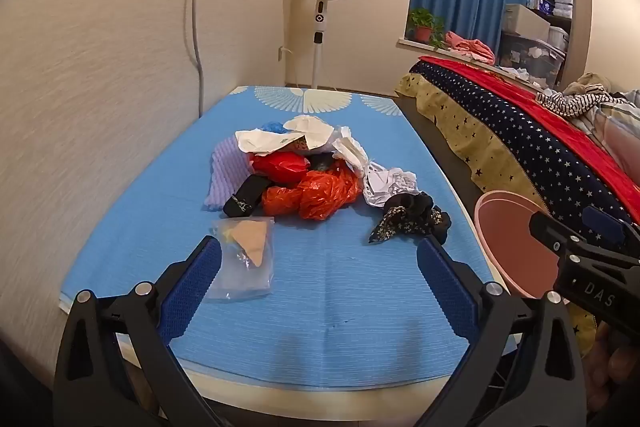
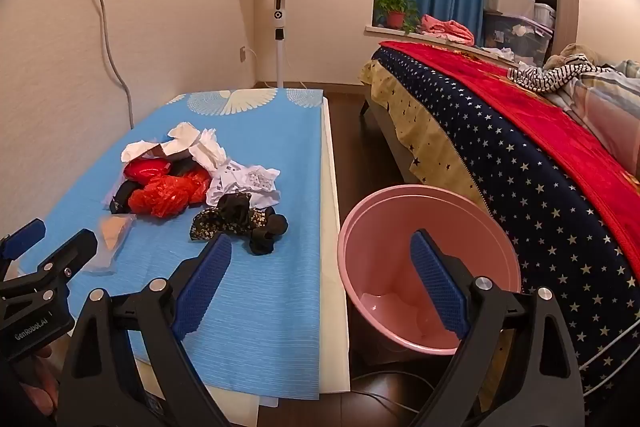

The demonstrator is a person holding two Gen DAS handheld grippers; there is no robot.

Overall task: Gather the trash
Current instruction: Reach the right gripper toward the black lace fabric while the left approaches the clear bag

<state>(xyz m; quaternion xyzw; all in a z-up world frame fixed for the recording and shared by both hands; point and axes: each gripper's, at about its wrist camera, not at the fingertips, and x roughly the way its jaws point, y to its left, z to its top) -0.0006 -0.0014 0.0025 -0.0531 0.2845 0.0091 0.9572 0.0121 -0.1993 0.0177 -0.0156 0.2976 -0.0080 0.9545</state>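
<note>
Left wrist view
Left gripper (image 1: 320,275): jaws spread wide, nothing between them.
Trash pile (image 1: 304,171): ahead on the blue cloth (image 1: 320,307).
Clear packet (image 1: 244,263): just beside the left finger.

Right wrist view
Right gripper (image 2: 320,279): released, empty.
Pink bin (image 2: 384,227): behind the right finger, on the floor.
Trash pile (image 2: 180,183): ahead-left.

Blue-covered table (image 1: 320,307), trash pile (image 1: 304,175) mid, clear pkt (image 1: 244,263) nearer

The right tongs (image 1: 592,243) read "DAS", cut off by the frame; the left tongs (image 2: 40,247) read "GenRobot.AI".
</note>
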